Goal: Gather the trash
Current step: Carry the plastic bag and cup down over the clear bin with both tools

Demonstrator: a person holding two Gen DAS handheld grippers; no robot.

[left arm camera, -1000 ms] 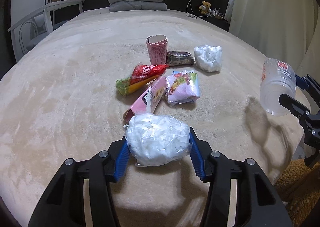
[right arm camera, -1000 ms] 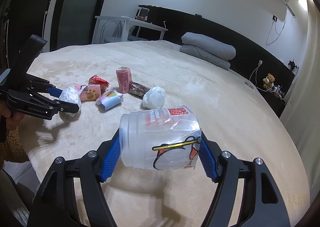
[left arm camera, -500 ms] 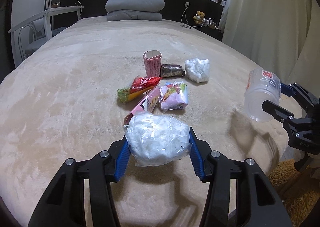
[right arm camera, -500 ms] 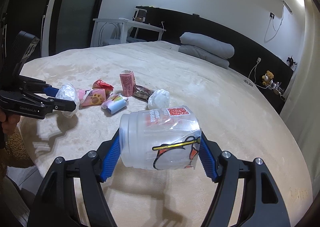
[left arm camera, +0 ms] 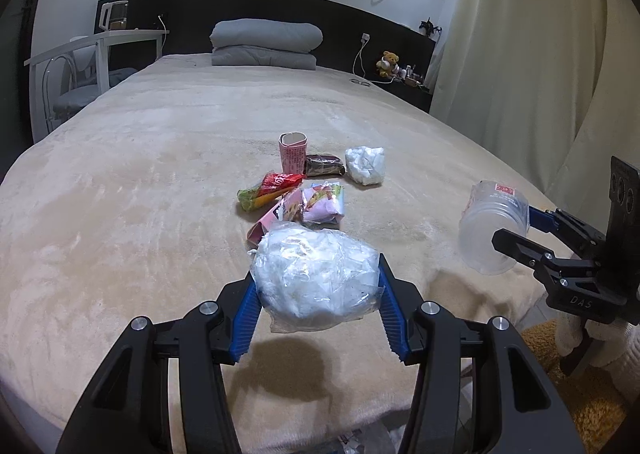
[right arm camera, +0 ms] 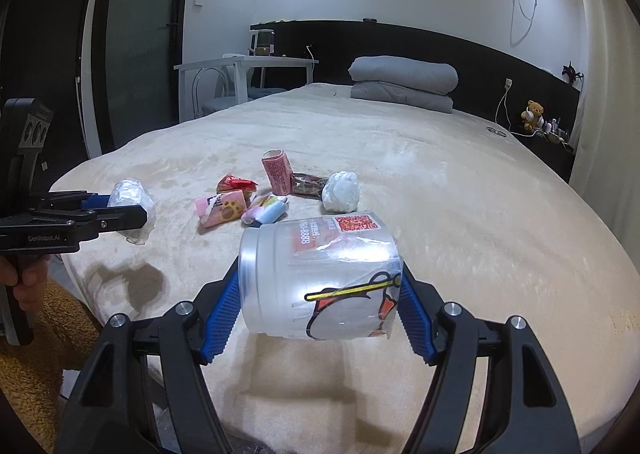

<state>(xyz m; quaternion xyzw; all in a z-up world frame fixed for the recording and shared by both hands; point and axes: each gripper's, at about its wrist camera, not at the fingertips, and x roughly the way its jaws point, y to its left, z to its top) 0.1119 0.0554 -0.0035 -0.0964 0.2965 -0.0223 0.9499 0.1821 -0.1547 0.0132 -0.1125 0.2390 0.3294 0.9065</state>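
Two tongs are loaded: the left tongs (left arm camera: 318, 296) clench a crumpled plastic bag (left arm camera: 316, 278), the right tongs (right arm camera: 320, 306) a clear cup (right arm camera: 320, 278) lying sideways, both over the bed's (left arm camera: 120, 182) near edge; remaining wrappers (left arm camera: 296, 198) lie farther ahead.

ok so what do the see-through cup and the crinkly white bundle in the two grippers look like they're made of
The see-through printed cup in the right gripper looks like thin frosted plastic: the bed shows dimly through its wall and a glossy label catches light. The crinkly white bundle in the left gripper looks like clear shiny plastic film around something white and soft, perhaps tissue; what is inside is not certain.
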